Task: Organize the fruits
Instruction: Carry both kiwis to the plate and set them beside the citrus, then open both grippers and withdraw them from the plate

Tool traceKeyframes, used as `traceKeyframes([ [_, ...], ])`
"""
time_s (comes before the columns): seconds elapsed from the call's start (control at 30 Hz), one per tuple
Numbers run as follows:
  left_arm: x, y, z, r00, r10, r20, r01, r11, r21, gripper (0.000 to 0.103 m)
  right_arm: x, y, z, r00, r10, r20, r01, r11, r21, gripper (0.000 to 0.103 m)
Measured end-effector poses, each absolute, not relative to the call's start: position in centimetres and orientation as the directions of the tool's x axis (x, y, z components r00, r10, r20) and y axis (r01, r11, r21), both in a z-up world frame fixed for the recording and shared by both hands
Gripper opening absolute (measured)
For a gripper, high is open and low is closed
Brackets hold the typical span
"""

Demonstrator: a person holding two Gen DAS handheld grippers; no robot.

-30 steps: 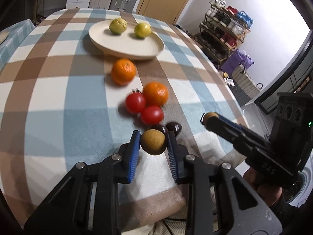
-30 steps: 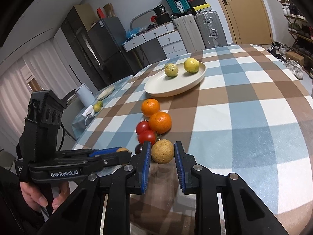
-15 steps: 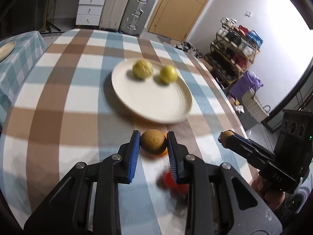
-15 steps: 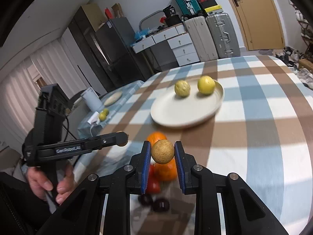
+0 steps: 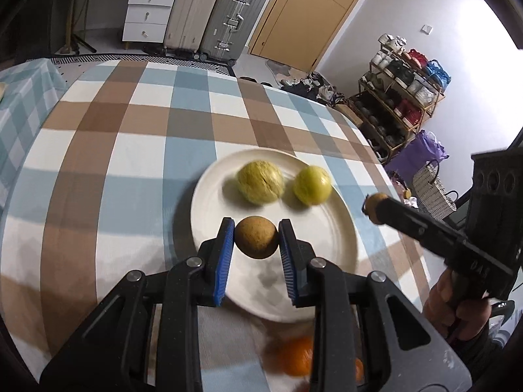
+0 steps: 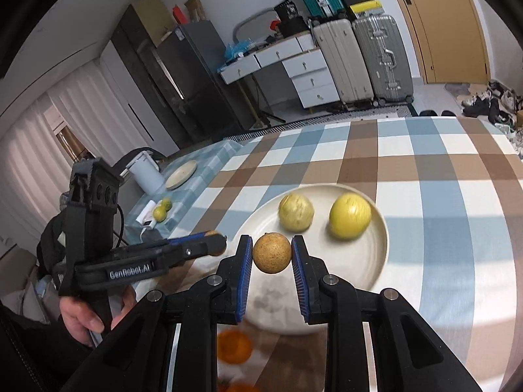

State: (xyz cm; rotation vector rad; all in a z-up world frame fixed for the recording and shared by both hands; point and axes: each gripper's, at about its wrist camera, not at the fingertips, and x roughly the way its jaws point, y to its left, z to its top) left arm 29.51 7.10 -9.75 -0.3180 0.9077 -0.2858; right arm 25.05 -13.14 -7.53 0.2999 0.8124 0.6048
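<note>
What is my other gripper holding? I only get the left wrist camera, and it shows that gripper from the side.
Observer: The right gripper is shut on a round brown fruit, pinched between both pads.
Operator: Is there more fruit I can't see?
Observer: Yes. Two small yellow-green fruits lie on the side table, left of the big table.
Operator: What else is over there?
Observer: A white jug stands at the back of it.

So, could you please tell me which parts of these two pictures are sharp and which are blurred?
Left wrist view: the round brown fruit in the jaws is sharp, the yellow-green fruits smeared. Right wrist view: likewise, with the orange tangerine blurred.
</note>
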Motion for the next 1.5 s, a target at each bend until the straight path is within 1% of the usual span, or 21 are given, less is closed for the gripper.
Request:
traceKeyframes([
  [0.33,34.9,6.7,-12.4,0.546,-0.376,-0.749,0.140,0.922,-0.362,0.025,33.8,-12.3,-10.0,0.462,0.604,-0.650,-0.315,0.796,0.516,0.025],
  [0.6,36.2,6.7,-13.2,0.546,-0.372,-0.750,0.144,0.924,-0.353,0.025,36.8,-11.2,-12.1,0.422,0.597,-0.683,-0.273,0.801,0.532,0.025],
  [0.9,36.5,6.8,-13.7,0.545,-0.381,-0.747,0.146,0.920,-0.363,0.026,37.2,-10.3,-12.5,0.417,0.571,-0.708,-0.262,0.821,0.508,0.025],
  [0.97,36.5,6.9,-13.4,0.546,-0.381,-0.746,0.140,0.919,-0.367,0.029,37.1,-10.4,-12.3,0.426,0.567,-0.705,-0.257,0.823,0.507,0.030],
  [1.0,36.4,6.9,-13.1,0.549,-0.383,-0.743,0.138,0.918,-0.372,0.036,37.1,-10.5,-12.2,0.426,0.574,-0.699,-0.258,0.818,0.514,0.039],
  [1.03,36.2,7.0,-12.8,0.554,-0.386,-0.737,0.138,0.916,-0.376,0.045,36.9,-10.6,-11.9,0.432,0.582,-0.689,-0.257,0.812,0.524,0.044],
  [1.07,35.8,7.1,-12.2,0.567,-0.390,-0.726,0.138,0.914,-0.382,0.050,36.7,-10.7,-11.7,0.440,0.584,-0.682,-0.258,0.810,0.527,0.045],
  [1.1,35.3,7.2,-11.6,0.579,-0.389,-0.716,0.140,0.913,-0.382,0.059,36.4,-10.9,-11.2,0.451,0.584,-0.675,-0.264,0.809,0.525,0.045],
  [1.13,34.9,7.2,-11.1,0.590,-0.384,-0.710,0.142,0.915,-0.377,0.065,36.1,-11.0,-10.8,0.461,0.581,-0.671,-0.266,0.811,0.520,0.046],
  [1.17,34.3,7.3,-10.4,0.603,-0.375,-0.704,0.143,0.919,-0.367,0.066,35.5,-11.2,-10.0,0.479,0.579,-0.660,-0.268,0.812,0.517,0.048],
  [1.2,33.5,7.2,-9.7,0.616,-0.364,-0.699,0.144,0.924,-0.354,0.068,34.9,-11.4,-9.5,0.491,0.581,-0.649,-0.272,0.810,0.519,0.052],
  [1.27,32.2,7.1,-8.7,0.630,-0.349,-0.694,0.146,0.931,-0.336,0.075,33.5,-11.8,-8.4,0.511,0.588,-0.627,-0.284,0.804,0.522,0.058],
  [1.33,30.3,7.0,-7.7,0.649,-0.339,-0.681,0.144,0.934,-0.328,0.081,31.6,-12.2,-7.3,0.536,0.591,-0.603,-0.298,0.801,0.520,0.069],
  [1.37,29.3,6.8,-7.2,0.657,-0.332,-0.676,0.145,0.937,-0.319,0.082,30.6,-12.4,-6.7,0.548,0.593,-0.590,-0.306,0.799,0.518,0.071],
  [1.43,27.7,6.7,-6.3,0.667,-0.311,-0.677,0.141,0.945,-0.296,0.082,28.2,-12.7,-5.6,0.569,0.596,-0.567,-0.326,0.796,0.511,0.082],
  [1.47,26.8,6.7,-5.8,0.674,-0.300,-0.675,0.136,0.949,-0.285,0.082,27.3,-12.8,-5.2,0.577,0.596,-0.558,-0.332,0.796,0.506,0.085],
  [1.5,25.7,6.8,-5.2,0.683,-0.290,-0.670,0.134,0.952,-0.276,0.084,26.2,-13.0,-4.8,0.588,0.591,-0.551,-0.337,0.799,0.498,0.091],
])
